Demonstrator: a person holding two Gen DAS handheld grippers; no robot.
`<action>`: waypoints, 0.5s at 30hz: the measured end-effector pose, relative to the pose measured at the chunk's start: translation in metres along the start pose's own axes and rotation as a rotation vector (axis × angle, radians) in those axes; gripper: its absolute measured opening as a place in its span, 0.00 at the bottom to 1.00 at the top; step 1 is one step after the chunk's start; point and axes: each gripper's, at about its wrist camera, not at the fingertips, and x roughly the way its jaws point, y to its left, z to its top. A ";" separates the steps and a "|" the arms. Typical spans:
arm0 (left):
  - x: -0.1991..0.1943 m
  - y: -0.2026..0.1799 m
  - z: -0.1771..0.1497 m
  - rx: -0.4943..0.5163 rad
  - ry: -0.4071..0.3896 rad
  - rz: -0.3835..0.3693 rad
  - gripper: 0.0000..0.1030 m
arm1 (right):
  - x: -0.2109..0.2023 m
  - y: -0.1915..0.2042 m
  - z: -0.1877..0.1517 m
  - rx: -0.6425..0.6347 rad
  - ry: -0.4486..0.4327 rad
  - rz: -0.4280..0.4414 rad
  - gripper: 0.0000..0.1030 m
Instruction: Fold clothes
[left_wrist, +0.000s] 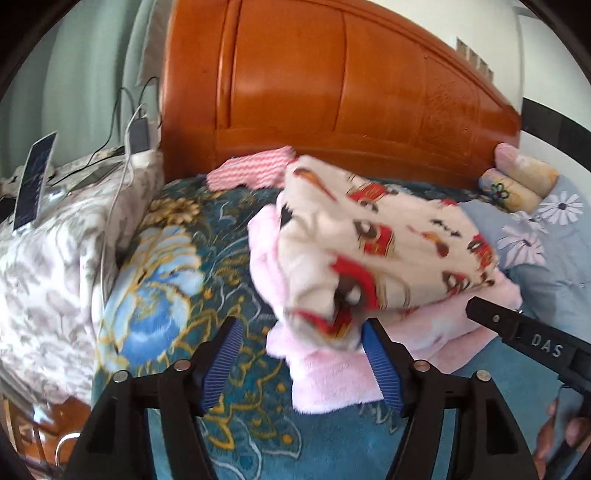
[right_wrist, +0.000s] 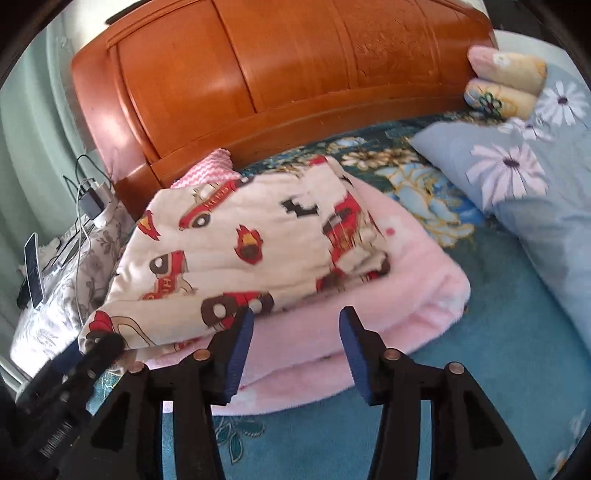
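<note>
Left wrist view shows the left gripper (left_wrist: 301, 354) with its blue pads spread wide, the near corner of a fire-truck print garment (left_wrist: 373, 251) and a pink fleece (left_wrist: 332, 380) lying between them, not pinched. Both pieces sit stacked on the bed (right_wrist: 498, 350) by the wooden headboard (right_wrist: 280, 74), the printed one on top as a flattish bundle. Right gripper (right_wrist: 297, 354) hovers agape at the fleece's front edge, holding nothing, probably placed to square or press the pile.
</note>
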 end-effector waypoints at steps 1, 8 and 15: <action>0.004 -0.002 -0.004 0.001 0.004 0.015 0.74 | 0.001 0.001 -0.003 -0.005 -0.002 -0.014 0.50; 0.038 -0.007 -0.014 0.003 0.065 0.084 0.93 | 0.011 0.006 -0.020 -0.038 -0.017 -0.111 0.57; 0.036 -0.004 -0.013 -0.018 0.049 0.066 1.00 | 0.013 0.013 -0.026 -0.079 -0.023 -0.177 0.71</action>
